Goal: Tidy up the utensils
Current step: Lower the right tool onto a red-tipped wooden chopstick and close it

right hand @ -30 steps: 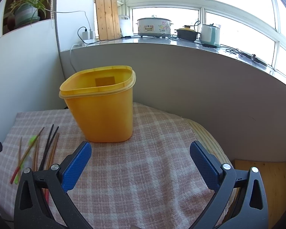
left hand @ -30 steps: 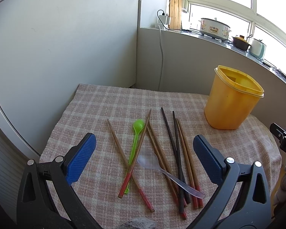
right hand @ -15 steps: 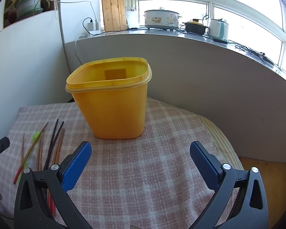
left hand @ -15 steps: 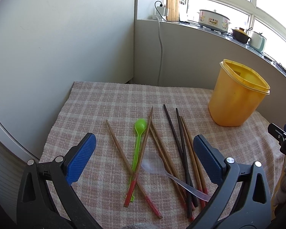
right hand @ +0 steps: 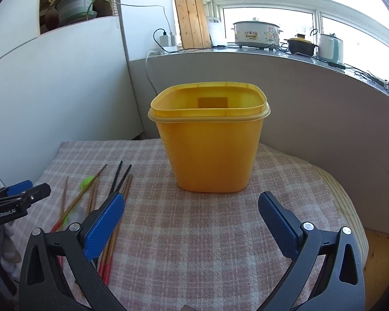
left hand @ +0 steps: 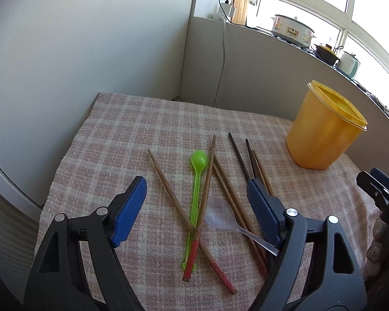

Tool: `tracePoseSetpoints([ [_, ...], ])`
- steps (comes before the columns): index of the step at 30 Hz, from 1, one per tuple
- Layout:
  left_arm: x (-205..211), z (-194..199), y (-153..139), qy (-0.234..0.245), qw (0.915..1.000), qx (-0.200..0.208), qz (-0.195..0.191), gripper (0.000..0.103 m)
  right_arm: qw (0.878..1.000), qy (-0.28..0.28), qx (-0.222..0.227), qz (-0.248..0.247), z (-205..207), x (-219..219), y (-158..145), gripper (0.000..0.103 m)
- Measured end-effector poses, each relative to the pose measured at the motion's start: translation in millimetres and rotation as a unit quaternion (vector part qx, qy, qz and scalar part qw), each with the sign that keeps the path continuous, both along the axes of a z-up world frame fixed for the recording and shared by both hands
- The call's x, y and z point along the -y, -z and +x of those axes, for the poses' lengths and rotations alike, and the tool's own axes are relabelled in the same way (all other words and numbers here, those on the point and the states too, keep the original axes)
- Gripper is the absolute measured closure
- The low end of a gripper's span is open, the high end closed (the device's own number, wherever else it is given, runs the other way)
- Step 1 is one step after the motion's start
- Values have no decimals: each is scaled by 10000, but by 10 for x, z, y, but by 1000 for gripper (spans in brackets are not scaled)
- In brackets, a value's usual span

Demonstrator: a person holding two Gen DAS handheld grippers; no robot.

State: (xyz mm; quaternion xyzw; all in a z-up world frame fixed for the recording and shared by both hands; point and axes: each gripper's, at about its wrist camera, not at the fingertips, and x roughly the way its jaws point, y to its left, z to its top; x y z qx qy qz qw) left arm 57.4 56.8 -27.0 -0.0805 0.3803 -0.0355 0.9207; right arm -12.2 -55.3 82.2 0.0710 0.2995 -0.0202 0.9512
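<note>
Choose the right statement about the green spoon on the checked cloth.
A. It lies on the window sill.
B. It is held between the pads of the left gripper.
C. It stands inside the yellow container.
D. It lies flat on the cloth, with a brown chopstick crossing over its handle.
D: the green spoon lies flat on the cloth among the chopsticks, and a brown chopstick crosses over its handle.
</note>
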Motion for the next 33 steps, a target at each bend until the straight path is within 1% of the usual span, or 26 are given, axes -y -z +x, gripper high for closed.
tracePoseSetpoints([
  [1, -38, 1, 13, -9, 10000, -15, -73, 30, 10000, -81, -54, 8, 20, -17, 12, 1],
  [5, -177, 22, 91, 16, 9994, -199, -268, 39, 9985, -450, -306, 90, 122, -107, 73, 1],
  [10, -309, 97, 228, 191, 9955, -518, -768, 52, 9927, -909, -645, 458, 237, -194, 177, 1],
  [13, -338, 164, 314, 268, 9908, -732, -1108, 58, 9894, -1097, -795, 530, 301, -270, 226, 6],
  [14, -332, 180, 330, 290, 9900, -759, -1150, 59, 9874, -1170, -876, 606, 330, -291, 249, 8],
  [16, -290, 213, 338, 368, 9908, -737, -1070, 62, 9828, -1298, -1056, 782, 377, -319, 299, 15],
  [18, -220, 270, 346, 497, 9916, -744, -937, 66, 9800, -1346, -1217, 820, 432, -352, 346, 25],
  [20, -134, 333, 353, 700, 9913, -788, -794, 69, 9782, -1381, -1308, 830, 454, -385, 372, 30],
  [22, -34, 393, 370, 912, 9906, -849, -565, 70, 9758, -1438, -1400, 871, 506, -424, 406, 34],
  [23, -2, 432, 388, 985, 9896, -907, -519, 70, 9746, -1473, -1440, 882, 533, -446, 416, 37],
  [25, 51, 520, 443, 1117, 9869, -1069, -462, 70, 9737, -1508, -1506, 812, 594, -498, 435, 42],
  [26, 81, 554, 463, 1164, 9863, -1111, -368, 70, 9735, -1513, -1534, 765, 620, -520, 442, 46],
  [28, 151, 615, 499, 1269, 9852, -1148, -115, 70, 9727, -1559, -1587, 659, 685, -593, 461, 55],
  [30, 204, 665, 533, 1353, 9834, -1208, 15, 70, 9715, -1598, -1669, 534, 743, -663, 497, 65],
  [33, 266, 739, 594, 1413, 9816, -1260, 233, 70, 9691, -1634, -1801, 408, 822, -738, 559, 72],
])
